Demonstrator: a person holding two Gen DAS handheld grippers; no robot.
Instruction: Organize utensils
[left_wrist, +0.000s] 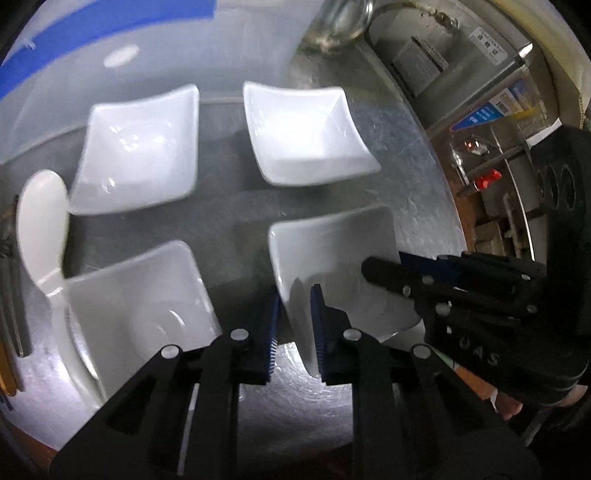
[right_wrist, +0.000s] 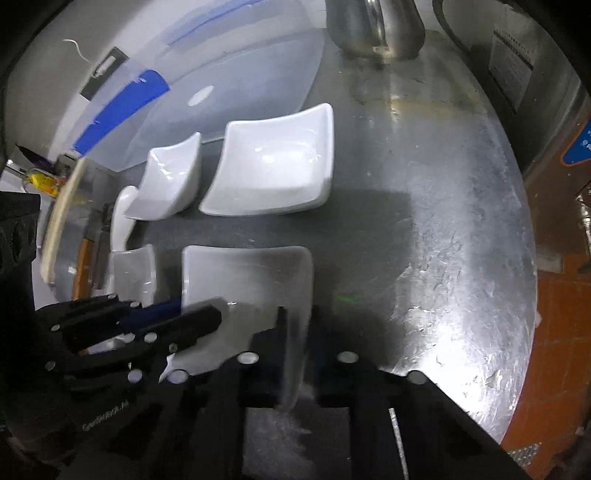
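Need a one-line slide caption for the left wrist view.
Both grippers, left and right, straddle the near-right square white dish's rim among four dishes.

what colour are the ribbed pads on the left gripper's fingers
Dark blue pads on black fingers, clearest in the left wrist view.

We see a scuffed steel bench (right_wrist: 443, 236) carrying four square white dishes in two rows: the far left dish (left_wrist: 136, 155), the far right dish (left_wrist: 306, 133), the near left dish (left_wrist: 144, 314) and the near right dish (left_wrist: 340, 266). A white spoon (left_wrist: 40, 229) lies at the left, touching the far left dish. A metal jug (right_wrist: 373, 26) stands at the back.
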